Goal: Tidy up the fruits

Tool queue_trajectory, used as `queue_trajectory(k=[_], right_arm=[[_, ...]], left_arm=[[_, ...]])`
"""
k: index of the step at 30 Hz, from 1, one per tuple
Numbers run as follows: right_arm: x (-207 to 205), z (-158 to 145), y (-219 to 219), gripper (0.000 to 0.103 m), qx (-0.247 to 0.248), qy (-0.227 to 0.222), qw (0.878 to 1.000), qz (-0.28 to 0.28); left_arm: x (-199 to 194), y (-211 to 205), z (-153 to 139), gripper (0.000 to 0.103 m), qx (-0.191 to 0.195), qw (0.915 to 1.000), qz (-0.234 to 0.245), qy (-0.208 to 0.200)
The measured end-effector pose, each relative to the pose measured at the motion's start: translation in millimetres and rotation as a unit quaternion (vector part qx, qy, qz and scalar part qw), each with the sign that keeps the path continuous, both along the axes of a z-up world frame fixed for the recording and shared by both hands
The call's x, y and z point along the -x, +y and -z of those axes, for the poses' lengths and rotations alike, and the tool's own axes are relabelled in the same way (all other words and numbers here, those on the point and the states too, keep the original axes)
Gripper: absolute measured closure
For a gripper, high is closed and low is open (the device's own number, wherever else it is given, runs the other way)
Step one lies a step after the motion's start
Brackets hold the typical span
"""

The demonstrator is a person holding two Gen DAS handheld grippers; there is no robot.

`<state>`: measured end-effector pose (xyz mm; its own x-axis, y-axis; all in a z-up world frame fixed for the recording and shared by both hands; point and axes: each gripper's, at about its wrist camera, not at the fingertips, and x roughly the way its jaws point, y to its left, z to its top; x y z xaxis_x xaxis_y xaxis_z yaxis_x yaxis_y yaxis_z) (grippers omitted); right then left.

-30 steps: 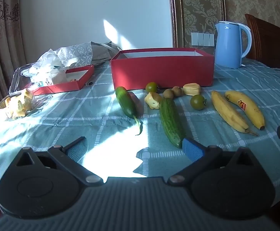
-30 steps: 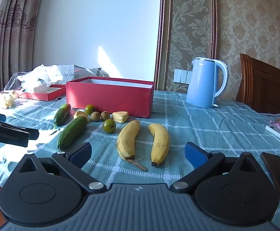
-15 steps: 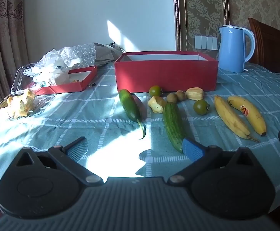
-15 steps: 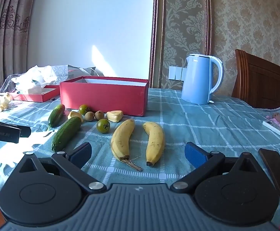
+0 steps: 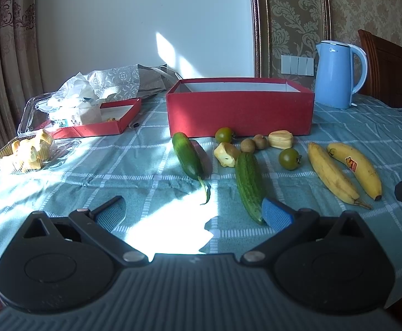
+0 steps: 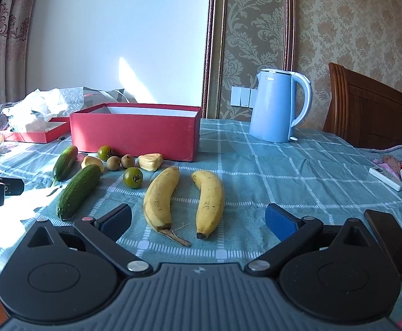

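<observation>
Yellow bananas (image 6: 184, 197) side by side, stems toward wide-spread, empty right claw (image 6: 198, 218); left claw (image 5: 194, 215) likewise wide.

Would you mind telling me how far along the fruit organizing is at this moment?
Nothing looks done: the open red cardboard box shows no fruit inside from here. Nothing is in hand; the left gripper and right gripper are both open. Two yellow bananas, two green cucumbers and the small fruits all remain on the tablecloth.
</observation>
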<state>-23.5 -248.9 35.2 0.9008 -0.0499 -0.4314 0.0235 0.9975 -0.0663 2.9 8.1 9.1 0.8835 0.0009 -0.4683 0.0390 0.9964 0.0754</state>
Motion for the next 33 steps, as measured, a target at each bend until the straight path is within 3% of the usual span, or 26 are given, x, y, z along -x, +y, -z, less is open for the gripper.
queue_trajectory(k=[7, 10, 20, 33], right_arm=[[-14.6, 0.9, -2.4, 0.0, -0.031, 0.017, 0.999, 0.016], [-19.4, -2.3, 4.5, 0.0, -0.033, 0.022, 0.999, 0.017], [-35.1, -11.7, 32.4, 0.0, -0.016, 0.009, 0.999, -0.039], [-32.4, -13.4, 39.6, 0.0, 0.008, 0.007, 0.999, -0.052]], left_arm=[[-6.4, 2.6, -2.7, 0.0, 0.005, 0.9998, -0.019, -0.008], [-10.6, -3.5, -1.8, 0.0, -0.015, 0.9994, -0.026, -0.017], [-15.3, -18.3, 1.5, 0.0, -0.046, 0.9983, -0.031, -0.015], [-7.6, -33.2, -2.1, 0.0, -0.069, 0.9971, -0.013, -0.028]])
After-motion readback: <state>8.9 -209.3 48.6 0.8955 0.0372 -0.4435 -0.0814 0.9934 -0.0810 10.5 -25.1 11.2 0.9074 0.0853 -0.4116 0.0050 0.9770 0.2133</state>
